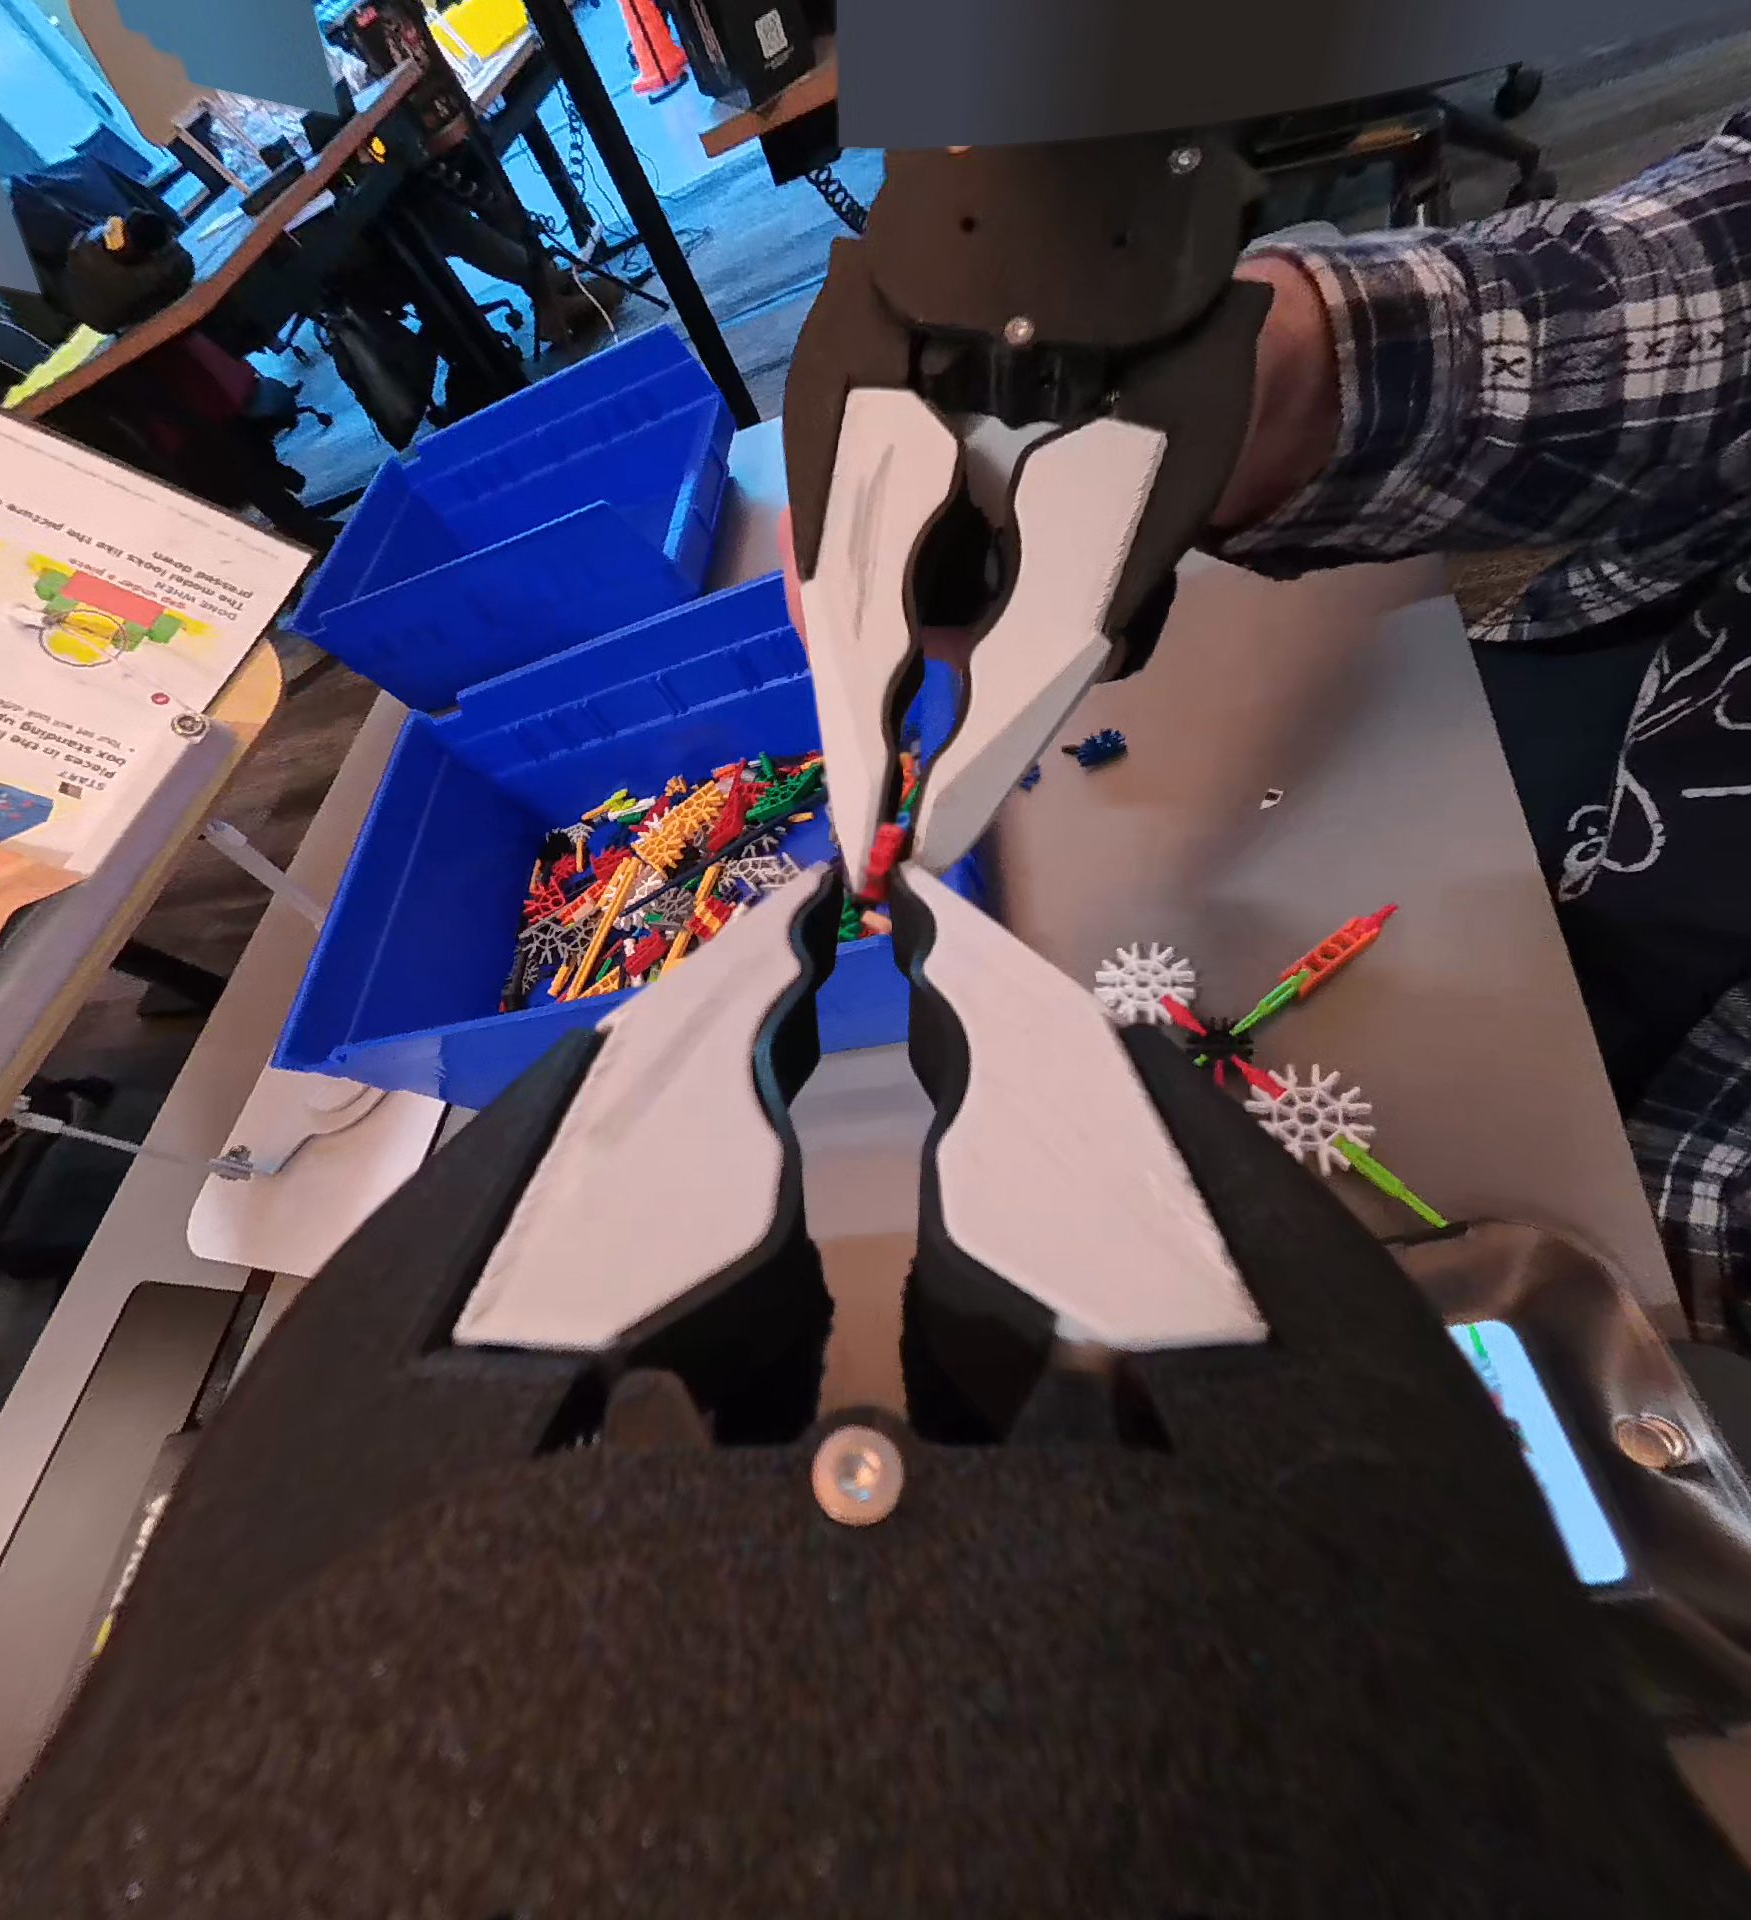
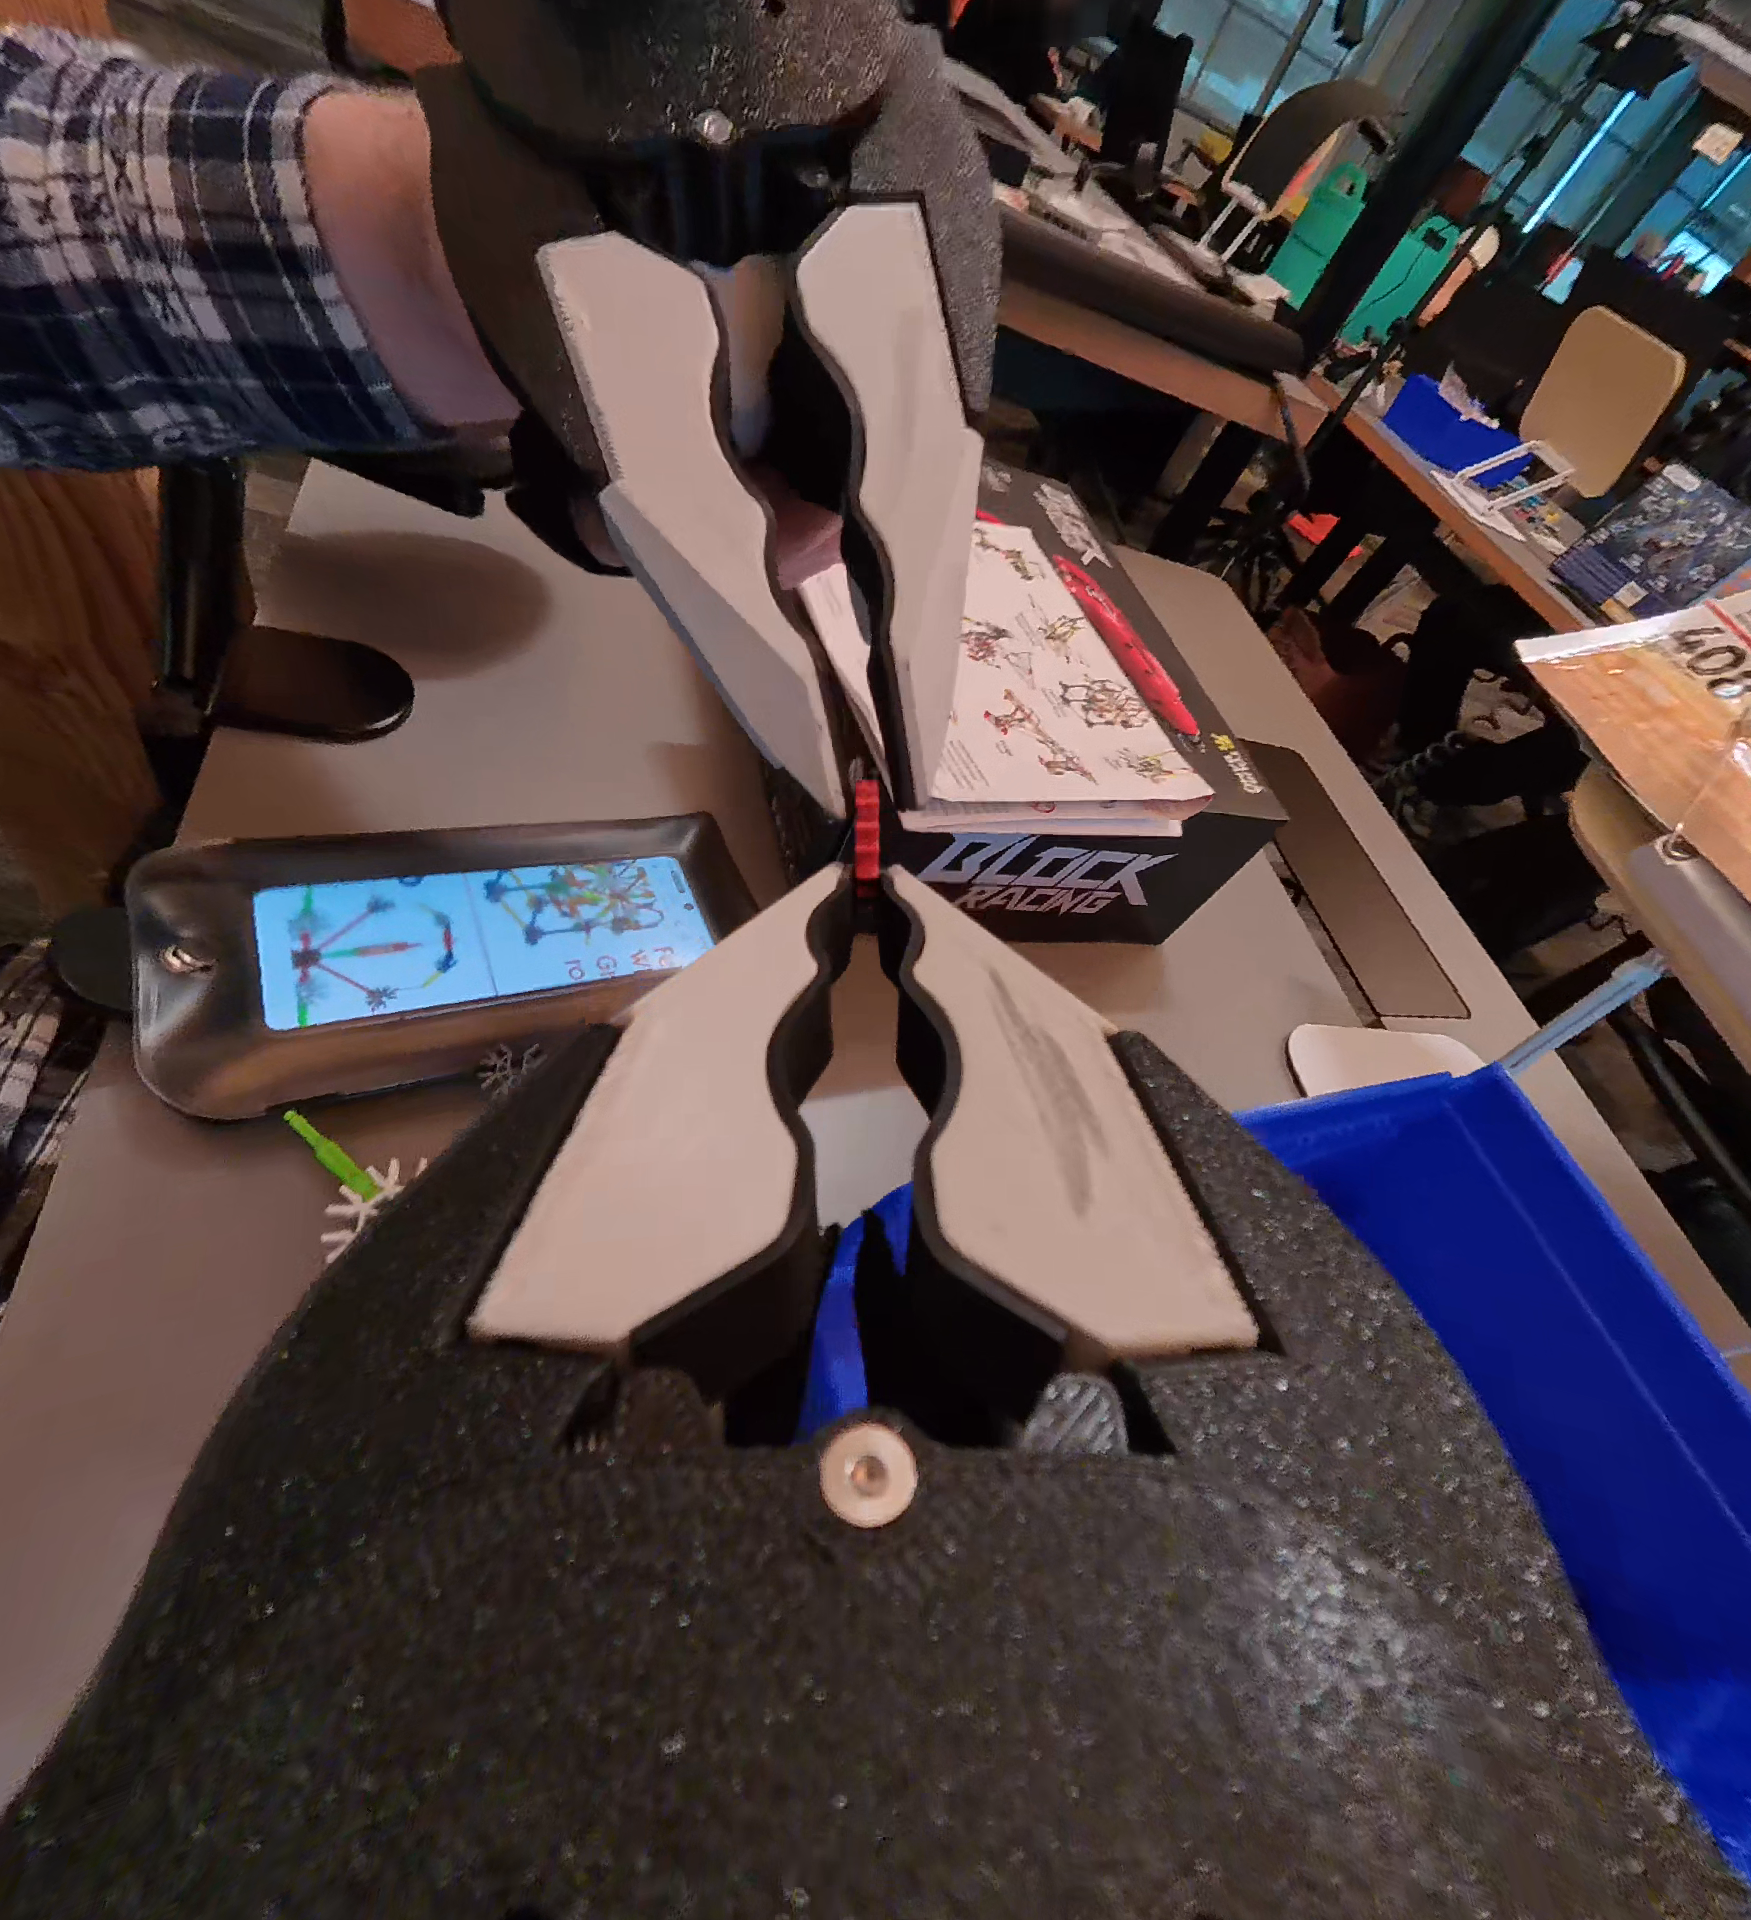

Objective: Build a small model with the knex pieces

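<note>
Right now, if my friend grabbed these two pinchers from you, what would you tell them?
Left gripper and right gripper meet tip to tip, both shut on one small red rod, held in the air.
Blue bin of loose pieces sits just behind.
Part-built spoke piece with white wheels lies on the table beside the phone showing a picture guide.

On the grey surface (image 1: pixel 1318 727) sits a blue bin (image 1: pixel 414 935) heaped with small coloured construction pieces (image 1: pixel 663 883); a second blue bin (image 1: pixel 538 520) stands just behind it. A phone in a grey holder (image 2: pixel 414 956) lies near a dark printed box (image 2: pixel 1110 831) topped by an instruction sheet (image 2: pixel 1047 686). A half-built assembly of white snowflake connectors and coloured rods (image 1: pixel 1255 1039) lies beside the bin.
</note>
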The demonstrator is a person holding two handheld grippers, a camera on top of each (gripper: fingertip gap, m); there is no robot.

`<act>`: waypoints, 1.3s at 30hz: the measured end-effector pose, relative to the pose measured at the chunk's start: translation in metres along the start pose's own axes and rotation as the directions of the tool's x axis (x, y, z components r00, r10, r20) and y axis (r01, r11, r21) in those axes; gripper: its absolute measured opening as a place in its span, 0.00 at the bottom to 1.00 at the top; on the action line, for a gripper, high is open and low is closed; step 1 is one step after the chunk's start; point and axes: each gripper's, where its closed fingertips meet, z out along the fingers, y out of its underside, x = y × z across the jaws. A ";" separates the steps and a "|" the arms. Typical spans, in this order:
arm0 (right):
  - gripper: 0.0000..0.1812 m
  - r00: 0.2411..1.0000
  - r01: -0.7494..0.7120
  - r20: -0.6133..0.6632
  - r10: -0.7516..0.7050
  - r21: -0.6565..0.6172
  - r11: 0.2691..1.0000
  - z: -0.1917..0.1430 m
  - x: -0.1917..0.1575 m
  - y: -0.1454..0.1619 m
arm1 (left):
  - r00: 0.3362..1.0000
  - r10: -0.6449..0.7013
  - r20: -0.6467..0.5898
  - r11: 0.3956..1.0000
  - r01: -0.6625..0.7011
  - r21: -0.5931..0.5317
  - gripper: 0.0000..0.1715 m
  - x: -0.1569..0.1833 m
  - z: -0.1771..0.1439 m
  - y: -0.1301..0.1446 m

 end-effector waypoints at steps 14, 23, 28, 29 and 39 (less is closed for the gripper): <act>0.01 0.990 0.052 0.140 -0.024 -0.196 0.979 0.018 -0.032 0.032 | 0.999 -0.041 0.025 0.990 0.044 -0.131 0.02 0.031 0.006 0.040; 0.10 0.991 -0.100 0.059 0.121 -0.279 0.955 0.025 -0.022 0.054 | 0.931 -0.354 0.089 0.932 0.359 -0.046 0.01 0.031 0.008 0.072; 0.10 0.989 -0.107 0.069 0.131 -0.281 0.954 0.023 -0.030 0.059 | 0.902 -0.426 0.066 0.903 0.428 -0.026 0.01 0.040 0.012 0.080; 0.10 0.989 -0.105 0.068 0.129 -0.283 0.953 0.024 -0.032 0.060 | 0.902 -0.426 0.067 0.903 0.428 -0.024 0.01 0.040 0.013 0.081; 0.02 0.986 0.006 0.160 0.041 -0.280 0.960 0.039 -0.040 0.056 | 0.923 -0.373 0.097 0.926 0.376 -0.018 0.01 0.040 0.009 0.076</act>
